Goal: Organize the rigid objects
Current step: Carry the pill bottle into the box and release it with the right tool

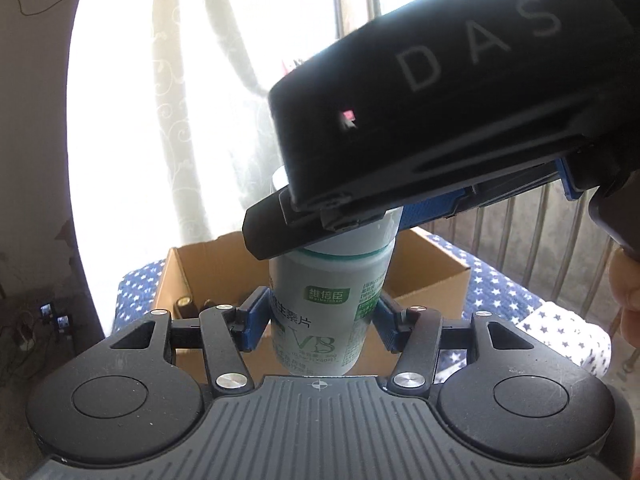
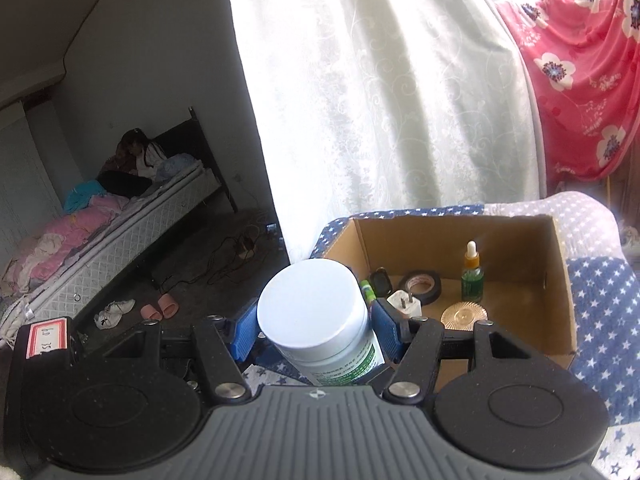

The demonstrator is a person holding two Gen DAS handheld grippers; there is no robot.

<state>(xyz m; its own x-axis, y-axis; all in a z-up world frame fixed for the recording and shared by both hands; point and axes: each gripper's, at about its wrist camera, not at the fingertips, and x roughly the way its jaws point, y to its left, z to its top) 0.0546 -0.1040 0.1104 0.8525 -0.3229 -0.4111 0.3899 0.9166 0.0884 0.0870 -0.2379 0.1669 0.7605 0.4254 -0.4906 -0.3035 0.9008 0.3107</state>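
Your cardboard box (image 2: 520, 240) sits on the star cloth (image 2: 600, 300), open on top. Both claws hold one white bottle (image 1: 328, 312): your left claw (image 1: 320, 316) squeezes its body, your right claw (image 2: 314, 332) squeezes near its cap. I think you pass it across. Next, one claw lets go. Inside: tape roll (image 2: 422, 286), dropper bottle (image 2: 472, 274), plug (image 2: 406, 304).

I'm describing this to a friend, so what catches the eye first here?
A white plastic vitamin bottle with green label, gripped low by the left gripper and at its cap by the right gripper. Behind it, an open brown cardboard box holds a green dropper bottle.
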